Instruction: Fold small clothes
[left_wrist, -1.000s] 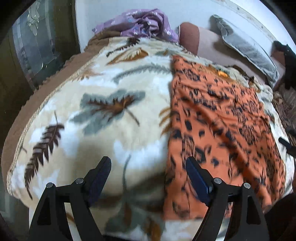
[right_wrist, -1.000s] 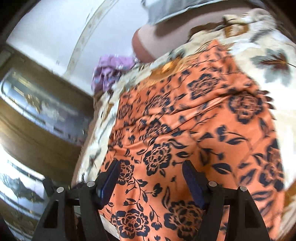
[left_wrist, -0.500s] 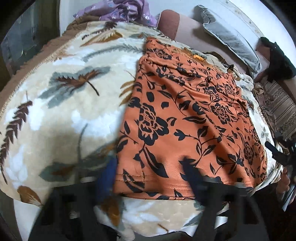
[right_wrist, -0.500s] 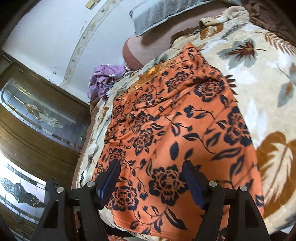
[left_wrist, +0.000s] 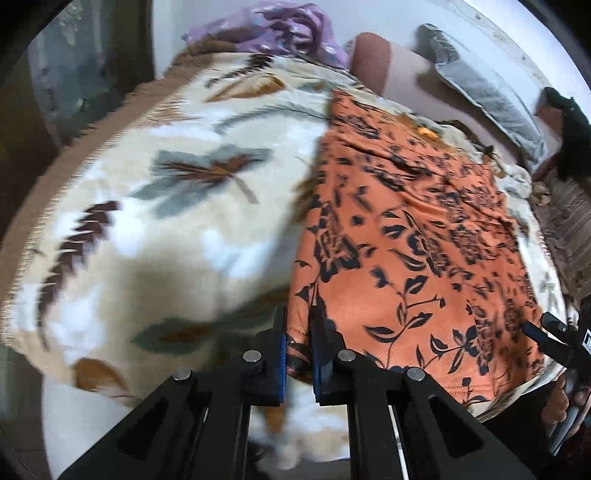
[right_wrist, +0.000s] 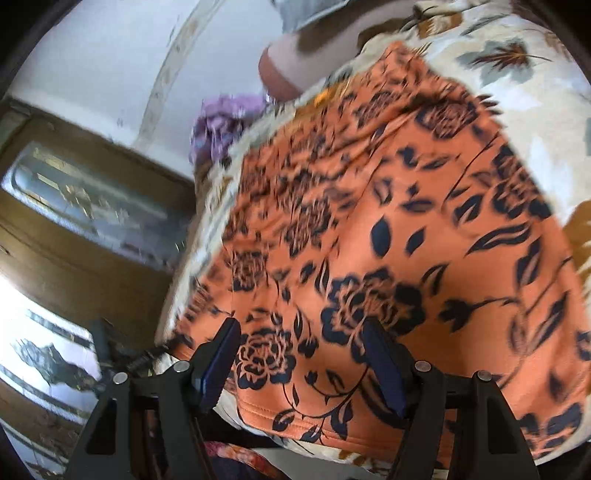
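Your left hand-held gripper (left_wrist: 298, 345) is closing now on the near left corner of the orange flowered garment (left_wrist: 413, 236); a second ago its jaws stood wide over the blanket (left_wrist: 155, 206), now they are narrow with the cloth pinched between them. This gives you one corner for the first fold. Your right hand-held gripper (right_wrist: 301, 363) hangs with jaws wide over the near hem and holds nothing yet. The garment lies flat on the bed. At the far end lie a purple cloth (left_wrist: 280, 33) and a grey pillow (left_wrist: 484, 88), well apart, so I judge nothing blocks the fold.
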